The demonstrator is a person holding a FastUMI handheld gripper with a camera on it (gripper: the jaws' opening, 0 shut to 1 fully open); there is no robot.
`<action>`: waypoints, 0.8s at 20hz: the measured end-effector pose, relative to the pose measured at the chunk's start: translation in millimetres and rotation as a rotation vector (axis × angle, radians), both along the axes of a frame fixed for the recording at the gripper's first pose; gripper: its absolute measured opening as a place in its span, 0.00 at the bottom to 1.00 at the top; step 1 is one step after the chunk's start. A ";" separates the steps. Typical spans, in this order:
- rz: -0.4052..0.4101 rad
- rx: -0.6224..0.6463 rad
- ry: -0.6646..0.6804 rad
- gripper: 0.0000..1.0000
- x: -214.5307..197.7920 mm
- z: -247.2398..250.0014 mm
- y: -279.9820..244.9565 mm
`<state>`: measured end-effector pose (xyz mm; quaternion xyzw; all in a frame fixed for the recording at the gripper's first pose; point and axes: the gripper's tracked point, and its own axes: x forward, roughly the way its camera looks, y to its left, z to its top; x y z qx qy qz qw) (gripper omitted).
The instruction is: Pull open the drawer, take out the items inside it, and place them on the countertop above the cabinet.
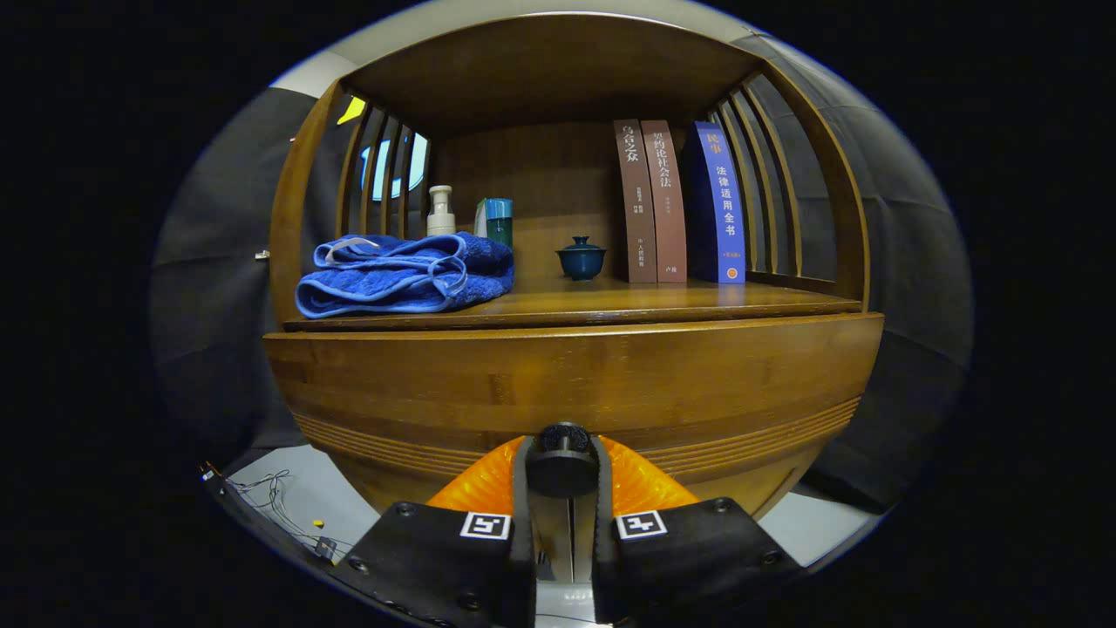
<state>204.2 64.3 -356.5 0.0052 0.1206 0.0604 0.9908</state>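
- Nearest of all is the gripper point(562, 475), its two fingers drawn close together on either side of a round dark knob point(562, 460) and pinching it between them.
- That knob sits on the front of the wooden drawer point(575, 384), low down and about midway across the panel. From here I cannot tell whether the drawer is pulled out at all, and nothing of its inside can be seen.
- A band of fine grooves runs across the drawer front on both sides of the knob.
- Below and to the left of the cabinet, some thin wires point(270, 493) lie on the pale floor.
- Directly above the drawer is the countertop point(610, 303), a polished wooden shelf set inside a cabinet point(301, 218) with slatted sides and a wooden top.
- Near the front of the countertop on the left lies a folded blue towel point(405, 275).
- Behind the towel, toward the back, stand a pale pump bottle point(440, 212) and, just beside it, a teal container point(497, 220).
- Near the middle sits a small dark blue lidded cup point(581, 258).
- To the right of the cup stand two brown books point(649, 202) upright and touching, with a blue book point(719, 205) just beyond them, next to the right-hand slats.
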 end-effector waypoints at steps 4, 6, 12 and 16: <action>-0.003 0.026 0.006 0.30 -41.6 3.9 -5.7; 0.000 0.042 0.016 0.29 -61.8 4.8 -8.6; 0.009 0.050 0.031 0.29 -109.6 8.2 -16.0; 0.010 0.051 0.051 0.29 -132.2 4.6 -19.2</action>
